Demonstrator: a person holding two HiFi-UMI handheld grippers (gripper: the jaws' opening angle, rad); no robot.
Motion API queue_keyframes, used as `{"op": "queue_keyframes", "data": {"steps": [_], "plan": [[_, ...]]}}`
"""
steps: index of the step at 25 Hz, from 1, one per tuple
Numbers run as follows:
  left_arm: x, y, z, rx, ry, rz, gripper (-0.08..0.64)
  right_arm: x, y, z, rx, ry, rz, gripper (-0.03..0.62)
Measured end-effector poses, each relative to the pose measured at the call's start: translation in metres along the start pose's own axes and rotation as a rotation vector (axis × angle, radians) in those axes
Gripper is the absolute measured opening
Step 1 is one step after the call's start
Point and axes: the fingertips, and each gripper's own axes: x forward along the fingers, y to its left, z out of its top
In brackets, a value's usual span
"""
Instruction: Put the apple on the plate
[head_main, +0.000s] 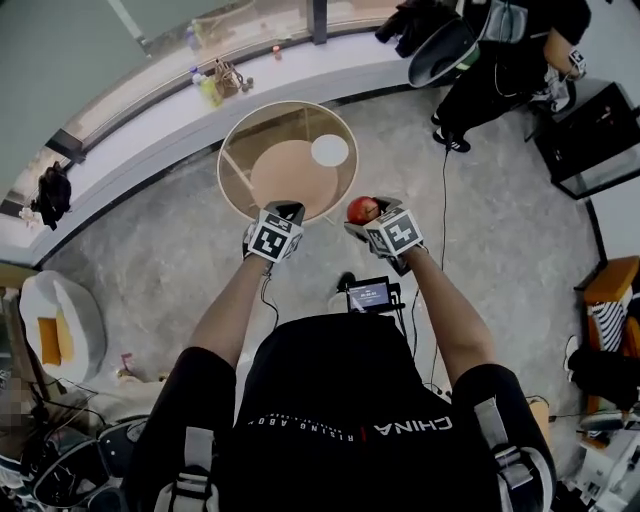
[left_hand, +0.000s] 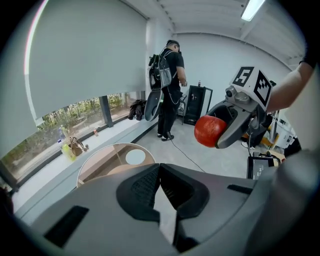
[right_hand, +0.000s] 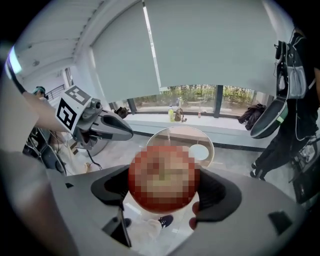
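A red apple is held in my right gripper, whose jaws are shut on it, just off the near right edge of the round glass-topped table. In the right gripper view the apple fills the space between the jaws of that gripper. A white plate lies on the far right part of the tabletop, beyond the apple. My left gripper hovers over the table's near edge, shut with nothing in it. From the left gripper view the apple and plate both show.
A long window ledge with bottles and a small bag runs behind the table. Another person in black stands at the far right beside a black cabinet. A small screen and cables lie on the floor by my feet.
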Motion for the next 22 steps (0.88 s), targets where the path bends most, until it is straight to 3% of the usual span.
{"op": "queue_keyframes", "data": {"steps": [4, 7, 15, 22], "plan": [[0.037, -0.005, 0.024, -0.031, 0.003, 0.018, 0.017, 0.01, -0.046, 0.004, 0.002, -0.005, 0.041, 0.391], [0.057, -0.003, 0.031, -0.037, -0.001, 0.02, 0.017, 0.022, -0.075, 0.006, 0.017, 0.014, 0.021, 0.391], [0.052, 0.063, 0.048, -0.028, 0.017, 0.004, 0.017, 0.05, -0.068, 0.066, 0.052, 0.015, 0.023, 0.391], [0.061, 0.095, 0.059, -0.016, 0.009, -0.022, 0.017, 0.072, -0.071, 0.091, 0.089, -0.02, 0.005, 0.391]]}}
